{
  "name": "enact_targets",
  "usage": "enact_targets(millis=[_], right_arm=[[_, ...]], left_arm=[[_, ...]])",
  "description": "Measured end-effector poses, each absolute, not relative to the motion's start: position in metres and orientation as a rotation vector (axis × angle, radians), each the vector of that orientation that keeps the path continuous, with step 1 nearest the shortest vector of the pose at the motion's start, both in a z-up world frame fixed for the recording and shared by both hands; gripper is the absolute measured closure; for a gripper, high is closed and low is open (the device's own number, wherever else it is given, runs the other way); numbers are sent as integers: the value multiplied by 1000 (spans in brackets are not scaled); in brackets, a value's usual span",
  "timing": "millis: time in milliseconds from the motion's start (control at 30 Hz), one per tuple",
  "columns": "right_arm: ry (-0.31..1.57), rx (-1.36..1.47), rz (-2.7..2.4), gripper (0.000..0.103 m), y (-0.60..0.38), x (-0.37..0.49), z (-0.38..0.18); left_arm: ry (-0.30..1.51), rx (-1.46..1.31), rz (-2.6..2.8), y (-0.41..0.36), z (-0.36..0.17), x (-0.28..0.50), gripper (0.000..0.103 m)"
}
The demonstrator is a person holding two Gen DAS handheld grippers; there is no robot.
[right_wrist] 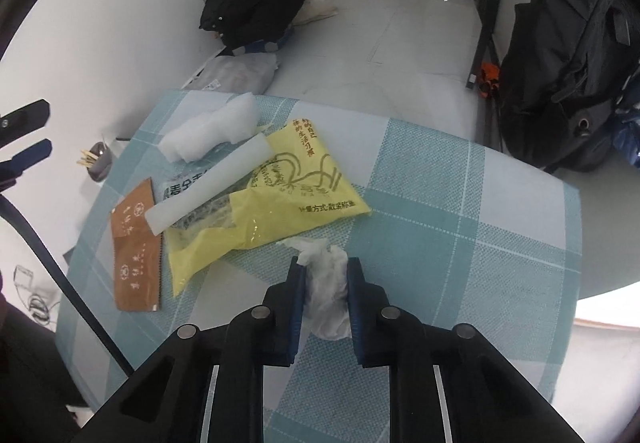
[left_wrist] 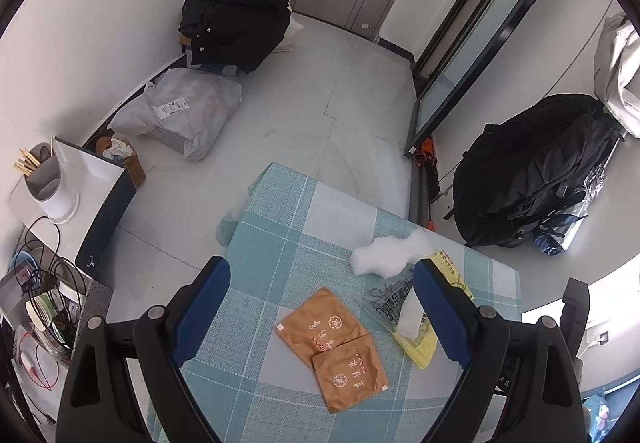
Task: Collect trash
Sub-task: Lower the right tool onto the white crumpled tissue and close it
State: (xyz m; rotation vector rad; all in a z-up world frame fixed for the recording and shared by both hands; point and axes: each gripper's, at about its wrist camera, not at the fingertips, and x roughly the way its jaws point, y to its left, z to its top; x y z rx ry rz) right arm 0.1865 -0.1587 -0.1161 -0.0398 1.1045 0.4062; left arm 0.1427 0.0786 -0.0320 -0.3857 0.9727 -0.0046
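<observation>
White crumpled tissue (right_wrist: 328, 283) lies on checked tablecloth (right_wrist: 460, 243), long axis along right gripper (right_wrist: 326, 269) fingers, pads clenched on its sides. Left gripper (left_wrist: 322, 307) spread wide, empty, hovers above brown sachets (left_wrist: 334, 347).

hidden: clear wrapper (left_wrist: 385, 301) print | partly under foam strip (left_wrist: 409, 317)

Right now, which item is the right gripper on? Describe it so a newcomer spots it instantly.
On the teal-and-white checked tablecloth, look just in front of the yellow plastic bag. The crumpled white tissue lies there, pinched by the right gripper. Unlike the puffy white foam piece farther back, it is thin, wrinkled and wadded.
</observation>
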Motion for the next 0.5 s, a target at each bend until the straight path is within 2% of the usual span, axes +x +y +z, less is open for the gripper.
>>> enact_targets(millis=[267,500], right_arm=[[1085,-48,419,88,-157,183,-111],[1071,-56,439,90,-157,179,-103]], left_arm=[[1019,-372,-5,73,-39,147,12],[1062,-240,-20,62,-53,143,12]])
